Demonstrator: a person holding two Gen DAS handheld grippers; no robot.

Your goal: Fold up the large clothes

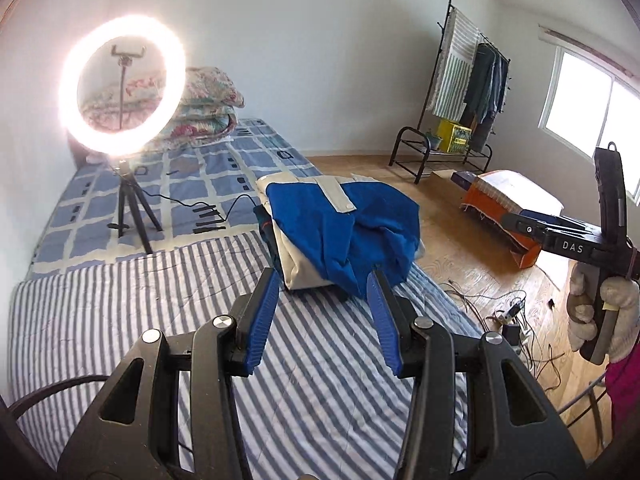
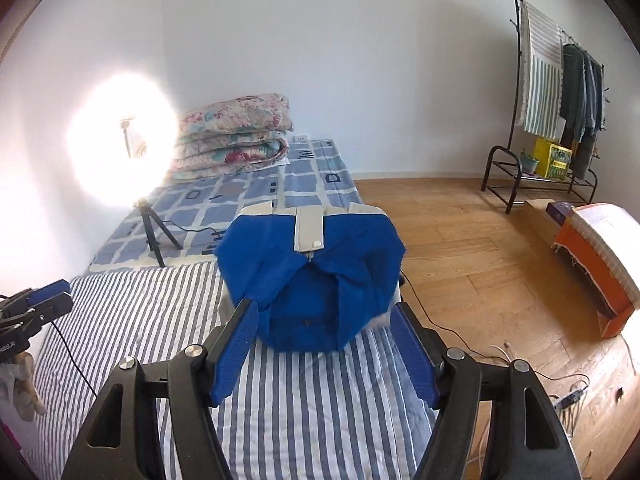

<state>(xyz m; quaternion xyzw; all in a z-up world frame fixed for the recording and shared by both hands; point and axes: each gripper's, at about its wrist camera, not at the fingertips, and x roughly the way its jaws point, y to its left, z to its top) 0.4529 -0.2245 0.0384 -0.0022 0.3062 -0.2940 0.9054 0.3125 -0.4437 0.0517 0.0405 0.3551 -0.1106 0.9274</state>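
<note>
A blue and cream jacket (image 1: 340, 228) lies folded in a bundle on the striped bed sheet (image 1: 160, 300), near the bed's right edge; it also shows in the right wrist view (image 2: 312, 276). My left gripper (image 1: 324, 280) is open and empty, hovering just short of the bundle's near edge. My right gripper (image 2: 320, 316) is open and empty, its blue pads (image 2: 236, 344) either side of the bundle's near end without gripping it. The right gripper also shows from the side in the left wrist view (image 1: 520, 224), held by a gloved hand.
A lit ring light (image 1: 120, 84) on a tripod stands on the checked bedding at the left. Folded floral quilts (image 2: 236, 136) lie by the wall. A clothes rack (image 1: 468, 80), an orange box (image 2: 596, 272) and cables (image 1: 512, 316) are on the wooden floor at right.
</note>
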